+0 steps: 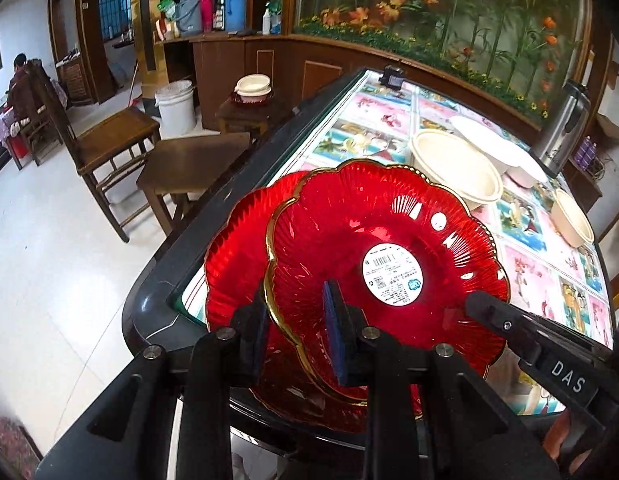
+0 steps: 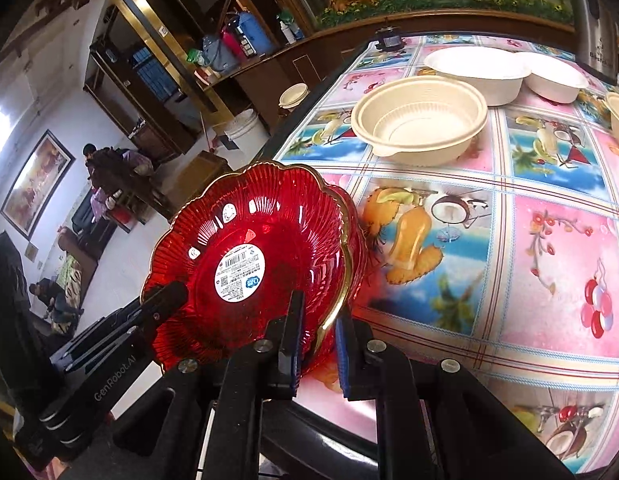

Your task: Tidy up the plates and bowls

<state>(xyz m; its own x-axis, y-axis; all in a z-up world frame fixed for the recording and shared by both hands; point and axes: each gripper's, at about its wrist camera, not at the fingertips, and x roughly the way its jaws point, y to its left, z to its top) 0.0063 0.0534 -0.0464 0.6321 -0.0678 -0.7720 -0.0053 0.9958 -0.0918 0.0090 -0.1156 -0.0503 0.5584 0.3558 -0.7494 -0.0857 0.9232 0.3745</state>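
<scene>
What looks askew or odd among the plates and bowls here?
The upper red plate, gripped at its rim by both grippers, sits offset over the lower red plate, not squarely stacked. One cream bowl rests tilted against its neighbour. No spills or damage visible.

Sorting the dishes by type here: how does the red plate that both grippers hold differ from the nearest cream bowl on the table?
The red plate is glossy, see-through, with a scalloped gold-edged rim; the cream bowl is matte, opaque, with a plain round rim. The plate is shallow, the bowl deep. The plate is tilted, gripped at its rim by the left gripper and right gripper; the bowl sits level and untouched. The plate bears a round white sticker; the bowl none. Both are empty.
</scene>
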